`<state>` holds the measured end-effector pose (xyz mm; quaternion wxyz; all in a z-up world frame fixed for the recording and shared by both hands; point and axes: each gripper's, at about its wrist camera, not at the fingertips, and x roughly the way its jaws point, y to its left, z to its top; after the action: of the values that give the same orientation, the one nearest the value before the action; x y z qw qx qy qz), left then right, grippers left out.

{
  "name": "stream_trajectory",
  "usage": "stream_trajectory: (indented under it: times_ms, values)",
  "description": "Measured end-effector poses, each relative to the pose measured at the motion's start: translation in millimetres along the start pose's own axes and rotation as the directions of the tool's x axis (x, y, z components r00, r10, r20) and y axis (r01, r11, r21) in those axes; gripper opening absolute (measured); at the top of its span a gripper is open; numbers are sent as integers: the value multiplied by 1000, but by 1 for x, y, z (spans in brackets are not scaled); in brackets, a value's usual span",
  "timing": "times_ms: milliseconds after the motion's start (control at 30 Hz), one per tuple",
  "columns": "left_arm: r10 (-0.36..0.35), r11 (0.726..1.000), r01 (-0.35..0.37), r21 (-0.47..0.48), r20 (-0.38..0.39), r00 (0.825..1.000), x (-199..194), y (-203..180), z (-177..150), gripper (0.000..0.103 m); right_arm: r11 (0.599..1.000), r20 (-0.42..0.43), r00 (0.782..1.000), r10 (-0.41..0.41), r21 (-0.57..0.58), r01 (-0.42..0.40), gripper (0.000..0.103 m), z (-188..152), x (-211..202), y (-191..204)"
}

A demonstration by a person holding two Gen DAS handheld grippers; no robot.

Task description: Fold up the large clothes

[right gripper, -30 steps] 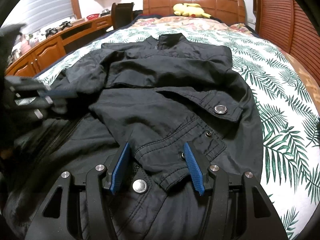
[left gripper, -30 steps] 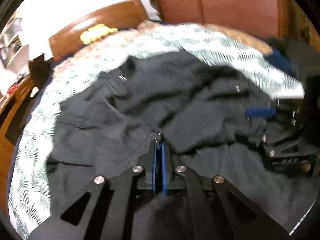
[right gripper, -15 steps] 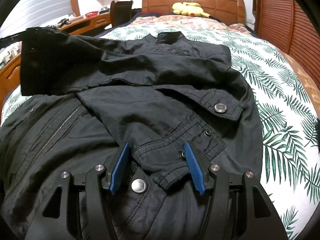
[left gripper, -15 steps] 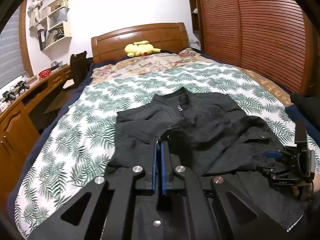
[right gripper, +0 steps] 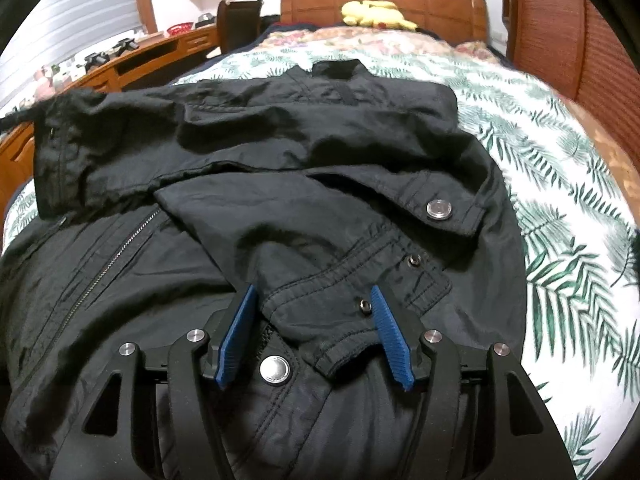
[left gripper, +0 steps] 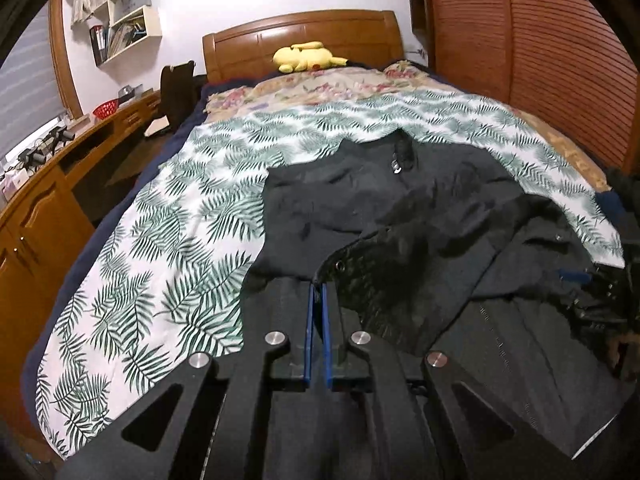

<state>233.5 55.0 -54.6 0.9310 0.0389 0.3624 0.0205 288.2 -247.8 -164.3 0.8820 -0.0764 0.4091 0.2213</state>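
A black jacket [right gripper: 320,140] lies spread on the bed, collar toward the headboard. My left gripper [left gripper: 317,292] is shut on the edge of one sleeve [left gripper: 384,264] and holds it lifted; in the right wrist view that sleeve [right gripper: 120,152] stretches out to the left above the jacket front. My right gripper [right gripper: 313,290] rests low on the jacket front. Its jaws are opening, and the other sleeve's cuff [right gripper: 320,320] lies loose between the blue pads [right gripper: 240,332]. In the left wrist view the right gripper [left gripper: 580,280] shows dimly at the right edge.
The bed has a palm-leaf cover [left gripper: 168,264] and a wooden headboard [left gripper: 300,36] with a yellow plush toy [left gripper: 306,58]. A wooden desk [left gripper: 48,184] runs along the left side, and a slatted wooden wardrobe [left gripper: 540,60] along the right.
My left gripper has pulled back and up, shut on the sleeve, drawing it out to the left off the jacket front. The right gripper stayed put and its jaws stand slightly wider.
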Motion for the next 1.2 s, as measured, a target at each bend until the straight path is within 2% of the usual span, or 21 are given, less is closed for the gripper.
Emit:
stream_trajectory:
  times_ms: [300,400,567,700,967,1200]
  values:
    - [-66,996,64,-63,-29,997,21,26,-19,5,1000,0,1000,-9,-12,9,62,1,0,3]
    - [-66,996,66,-53,-1,998,12,30,-29,10,1000,-1,1000,-20,-21,20,63,2,1,6]
    - [-119,991,121,-58,36,992,-9,37,-51,23,999,-4,1000,-24,-26,24,63,2,1,7]
    - [-133,988,135,-71,36,991,-19,40,-70,29,999,-3,1000,-24,-26,24,64,2,1,7]
    - [-99,994,100,-40,24,995,-34,41,-97,34,999,-15,999,-42,-14,42,64,3,0,7]
    - [-95,995,95,-29,11,995,-40,47,-118,35,994,-32,994,-105,-40,104,64,-8,-42,10]
